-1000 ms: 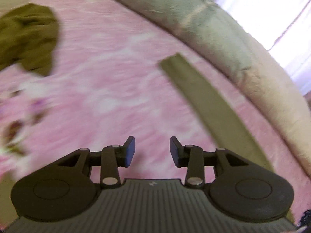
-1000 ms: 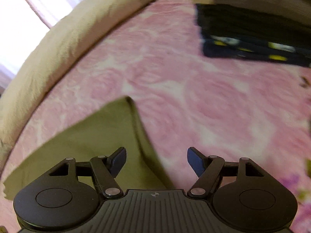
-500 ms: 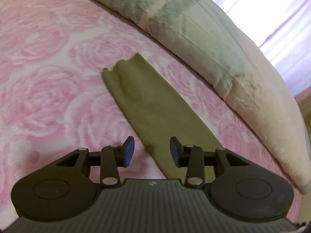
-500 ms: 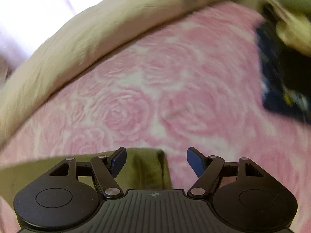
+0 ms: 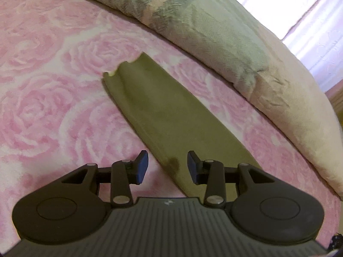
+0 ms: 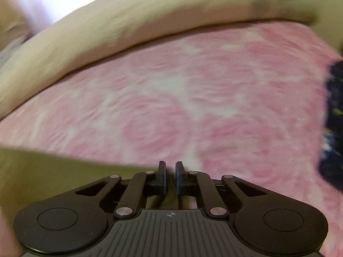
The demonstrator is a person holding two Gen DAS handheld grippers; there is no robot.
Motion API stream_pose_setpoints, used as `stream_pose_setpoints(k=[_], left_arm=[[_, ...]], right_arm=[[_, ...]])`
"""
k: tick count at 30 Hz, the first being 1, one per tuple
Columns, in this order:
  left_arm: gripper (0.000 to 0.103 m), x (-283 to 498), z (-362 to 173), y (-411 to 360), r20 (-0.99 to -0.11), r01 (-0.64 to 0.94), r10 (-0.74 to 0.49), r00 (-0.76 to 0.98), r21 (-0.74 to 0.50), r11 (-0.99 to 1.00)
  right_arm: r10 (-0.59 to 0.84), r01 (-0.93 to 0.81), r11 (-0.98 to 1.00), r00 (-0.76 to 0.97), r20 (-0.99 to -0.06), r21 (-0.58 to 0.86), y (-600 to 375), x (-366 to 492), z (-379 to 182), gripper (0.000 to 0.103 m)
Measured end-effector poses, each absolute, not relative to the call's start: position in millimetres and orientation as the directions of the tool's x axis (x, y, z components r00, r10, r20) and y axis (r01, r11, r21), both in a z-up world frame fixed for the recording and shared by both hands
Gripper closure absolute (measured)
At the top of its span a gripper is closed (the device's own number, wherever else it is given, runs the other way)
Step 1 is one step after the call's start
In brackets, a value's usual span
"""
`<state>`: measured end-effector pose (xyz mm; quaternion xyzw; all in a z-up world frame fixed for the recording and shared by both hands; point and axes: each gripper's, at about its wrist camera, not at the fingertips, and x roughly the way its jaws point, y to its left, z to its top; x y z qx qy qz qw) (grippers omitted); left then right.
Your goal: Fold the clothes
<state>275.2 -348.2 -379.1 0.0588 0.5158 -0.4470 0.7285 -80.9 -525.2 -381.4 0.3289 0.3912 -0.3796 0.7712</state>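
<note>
Left claw (image 5: 167, 167) hovered open over the near end of the olive garment (image 5: 169, 115), which lay flat on the pink rose bedspread (image 5: 42, 98) beside the pillow (image 5: 214, 30); right claw (image 6: 170, 176) was pinched on its corner.

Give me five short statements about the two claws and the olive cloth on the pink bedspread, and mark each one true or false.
1. The left claw is open above the olive cloth. True.
2. The olive cloth lies on a plain white sheet. False: it lies on a pink rose-patterned bedspread.
3. The right claw is wide open. False: its fingers are nearly together at the edge of the olive cloth; the blur hides whether they pinch it.
4. A dark blue item shows at the right edge of the right wrist view. True.
5. The olive cloth is crumpled into a ball. False: it lies as a long flat strip beside the beige and green bedding.
</note>
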Motion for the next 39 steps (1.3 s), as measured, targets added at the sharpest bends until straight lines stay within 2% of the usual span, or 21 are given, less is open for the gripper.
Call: stream_pose_setpoints(k=[3, 5, 6, 7, 10, 12, 13, 15, 17, 19, 22, 25, 26, 27, 29, 30, 33, 35, 37, 39], left_arm=[[0.064, 282.7, -382.0, -350.1, -0.803, 0.69, -0.591, 0.072, -0.388, 0.611], [0.061, 289.6, -384.4, -349.4, -0.79, 0.66, -0.607, 0.086, -0.412, 0.629], [0.059, 292.8, -386.0, -348.9, -0.784, 0.64, -0.613, 0.096, -0.423, 0.641], [0.059, 296.6, -388.1, -348.5, -0.78, 0.617, -0.618, 0.104, -0.437, 0.655], [0.061, 306.0, -397.2, -351.7, -0.785, 0.573, -0.609, 0.115, -0.448, 0.686], [0.075, 306.7, -398.6, -359.3, -0.793, 0.626, -0.585, 0.169, -0.372, 0.685], [0.087, 306.8, -399.1, -363.3, -0.795, 0.653, -0.574, 0.199, -0.329, 0.682], [0.087, 314.4, -399.3, -369.5, -0.798, 0.689, -0.528, 0.29, -0.209, 0.694], [0.089, 329.8, -397.5, -370.4, -0.798, 0.647, -0.462, 0.388, -0.122, 0.753], [0.09, 341.6, -390.2, -369.6, -0.798, 0.613, -0.423, 0.43, -0.086, 0.785], [0.09, 330.3, -371.1, -371.3, -0.767, 0.69, -0.544, 0.341, -0.189, 0.699], [0.088, 292.3, -368.3, -388.6, -0.755, 0.828, -0.627, 0.19, -0.219, 0.515], [0.085, 279.9, -372.1, -395.4, -0.76, 0.862, -0.634, 0.144, -0.219, 0.458], [0.08, 269.4, -380.6, -403.3, -0.777, 0.884, -0.618, 0.123, -0.198, 0.424], [0.08, 258.9, -401.2, -418.3, -0.817, 0.907, -0.555, 0.158, -0.102, 0.408], [0.08, 258.0, -402.0, -423.0, -0.807, 0.912, -0.555, 0.202, -0.052, 0.407], [0.081, 264.6, -389.3, -431.8, -0.785, 0.869, -0.519, 0.339, 0.05, 0.492], [0.081, 271.7, -366.6, -413.1, -0.762, 0.817, -0.54, 0.359, -0.023, 0.576], [0.081, 272.8, -345.9, -384.3, -0.757, 0.797, -0.584, 0.294, -0.143, 0.587], [0.082, 252.3, -332.0, -351.9, -0.78, 0.825, -0.582, 0.229, -0.161, 0.541]], right_arm=[[-0.374, 0.883, 0.417, 0.383, -0.844, 0.216, -532.4, -87.9, -382.2, 0.099], [-0.379, 0.888, 0.38, 0.404, -0.833, 0.258, -530.2, -94.0, -374.6, 0.084], [-0.387, 0.889, 0.367, 0.415, -0.824, 0.275, -526.7, -98.4, -369.6, 0.048], [-0.403, 0.892, 0.354, 0.417, -0.814, 0.282, -522.6, -102.0, -365.1, 0.022], [-0.422, 0.899, 0.325, 0.417, -0.805, 0.295, -511.2, -110.0, -356.5, 0.022], [-0.416, 0.898, 0.311, 0.422, -0.805, 0.31, -505.2, -112.9, -356.7, 0.022], [-0.421, 0.911, 0.295, 0.394, -0.817, 0.287, -501.7, -114.8, -358.3, 0.022], [-0.431, 0.933, 0.271, 0.338, -0.836, 0.238, -495.4, -118.8, -361.3, 0.022], [-0.446, 0.947, 0.245, 0.299, -0.844, 0.207, -490.7, -125.6, -361.2, 0.022], [-0.47, 0.95, 0.24, 0.295, -0.832, 0.201, -484.6, -130.4, -354.6, 0.022], [-0.505, 0.939, 0.278, 0.323, -0.8, 0.204, -473.6, -129.2, -342.4, 0.022], [-0.503, 0.895, 0.408, 0.387, -0.773, 0.182, -456.7, -106.0, -335.9, 0.022], [-0.482, 0.871, 0.461, 0.408, -0.775, 0.171, -451.7, -95.2, -338.2, 0.022], [-0.458, 0.843, 0.514, 0.427, -0.78, 0.16, -446.8, -84.1, -340.8, 0.022], [-0.428, 0.82, 0.563, 0.401, -0.81, 0.108, -446.9, -69.0, -354.4, 0.022], [-0.414, 0.807, 0.585, 0.384, -0.825, 0.082, -447.3, -61.7, -361.4, 0.022], [-0.514, 0.849, 0.521, 0.234, -0.825, -0.084, -469.1, -69.3, -369.8, 0.021], [-0.512, 0.888, 0.459, 0.284, -0.811, 0.021, -483.0, -92.6, -352.0, 0.022], [-0.51, 0.879, 0.475, 0.322, -0.798, 0.051, -466.7, -103.9, -335.1, 0.022], [-0.507, 0.865, 0.496, 0.358, -0.784, 0.074, -448.4, -114.3, -318.3, 0.022]])
